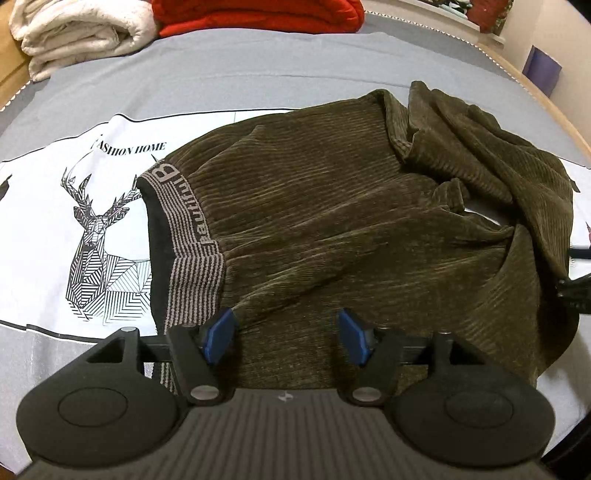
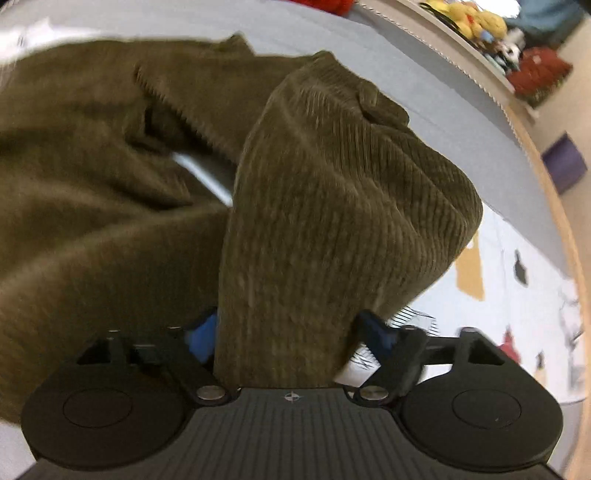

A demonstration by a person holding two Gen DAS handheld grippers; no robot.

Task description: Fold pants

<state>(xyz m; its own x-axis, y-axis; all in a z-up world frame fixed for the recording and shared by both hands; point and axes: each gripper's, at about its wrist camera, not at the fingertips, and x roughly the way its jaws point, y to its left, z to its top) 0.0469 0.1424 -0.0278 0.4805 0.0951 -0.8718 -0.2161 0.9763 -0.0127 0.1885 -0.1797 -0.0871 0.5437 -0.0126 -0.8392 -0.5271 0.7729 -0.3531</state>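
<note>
The left gripper (image 1: 286,334) hangs low over the pants (image 1: 332,206), its blue pads (image 1: 219,334) standing apart with nothing pinched between them; the olive corduroy only lies beneath the gap. Just beyond the left pad runs the striped waistband (image 1: 184,221), grey and black with lettering, turned toward the left of the view. The pants lie spread across a bed sheet (image 1: 55,229) printed with a line-drawn deer (image 1: 99,243) and the words "FASHION HOME". Their legs bunch up in rumpled folds toward the far right.

In the right wrist view, the right gripper (image 2: 291,334) has a thick fold of the same corduroy running up between its jaws. The cloth fills the gap and touches both pads, so the jaws look clamped on it, though the picture is blurred. From there the fold rises and drapes over toward the rest of the garment.

Farther back on the bed sit a cream blanket (image 1: 74,33) and a red blanket (image 1: 258,16), side by side at the far edge.
</note>
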